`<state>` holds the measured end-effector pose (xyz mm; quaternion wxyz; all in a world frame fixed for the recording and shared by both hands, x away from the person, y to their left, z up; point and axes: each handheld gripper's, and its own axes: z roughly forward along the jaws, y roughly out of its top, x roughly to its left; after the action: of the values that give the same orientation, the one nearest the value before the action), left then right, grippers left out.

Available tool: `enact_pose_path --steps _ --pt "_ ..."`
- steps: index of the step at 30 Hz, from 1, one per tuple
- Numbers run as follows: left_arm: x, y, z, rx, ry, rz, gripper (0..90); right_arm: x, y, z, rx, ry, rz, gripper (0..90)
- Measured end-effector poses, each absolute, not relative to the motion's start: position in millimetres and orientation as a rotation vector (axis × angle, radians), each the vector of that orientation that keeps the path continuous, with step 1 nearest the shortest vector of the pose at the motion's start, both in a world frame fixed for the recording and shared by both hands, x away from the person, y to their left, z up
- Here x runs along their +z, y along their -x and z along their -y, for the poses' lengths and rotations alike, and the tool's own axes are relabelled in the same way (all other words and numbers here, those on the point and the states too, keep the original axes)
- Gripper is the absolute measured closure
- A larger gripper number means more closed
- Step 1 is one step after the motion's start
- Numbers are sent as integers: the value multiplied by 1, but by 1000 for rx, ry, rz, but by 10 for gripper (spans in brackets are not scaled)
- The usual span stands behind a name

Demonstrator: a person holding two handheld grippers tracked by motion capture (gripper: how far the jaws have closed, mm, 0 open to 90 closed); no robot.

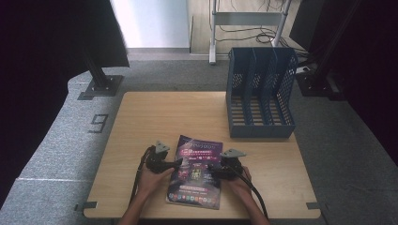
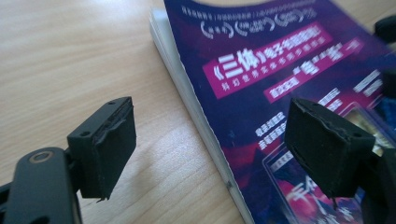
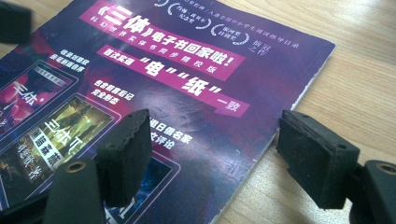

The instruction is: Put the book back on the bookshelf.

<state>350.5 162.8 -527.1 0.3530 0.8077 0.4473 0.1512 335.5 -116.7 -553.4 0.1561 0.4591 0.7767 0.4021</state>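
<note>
High view: glossy purple paperback magazine (image 1: 197,171) lies flat on the light wooden table (image 1: 141,122), near the front edge, slightly skewed. Left gripper (image 1: 177,163) sits at its left edge, right gripper (image 1: 210,167) at its right half, both low over the cover. Blue perforated plastic file rack (image 1: 260,91) stands at the far right of the table, well apart, slots empty.

Left gripper view: jaws spread wide, nothing between the pads. They straddle the magazine's spine edge, one pad over bare wood, the other over the cover.

Right gripper view: jaws also wide apart, gripping nothing. One pad over the cover, the other over wood, straddling the open edge; corner there looks a bit frayed.

Handling, my read: light, thin, floppy, slick cover. It'll sag if pinched at one corner. Best to take both long edges at mid-length; the spine side is stiffer.
</note>
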Motion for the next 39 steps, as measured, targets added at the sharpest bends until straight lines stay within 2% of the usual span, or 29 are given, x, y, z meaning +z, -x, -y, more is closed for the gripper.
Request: enact_pose_path --steps 17,27,39 --pt "-542 -352 -144 303 -2121 -1165 156 -553 -336 117 1152 -1312 -2226 255" --pt "-542 -349 -136 300 -2129 -1156 140 -553 -336 117 1151 -1311 -2226 254" --pt "-540 -353 -145 194 -2028 -1218 182 -553 -335 117 1147 -1311 -2223 254"
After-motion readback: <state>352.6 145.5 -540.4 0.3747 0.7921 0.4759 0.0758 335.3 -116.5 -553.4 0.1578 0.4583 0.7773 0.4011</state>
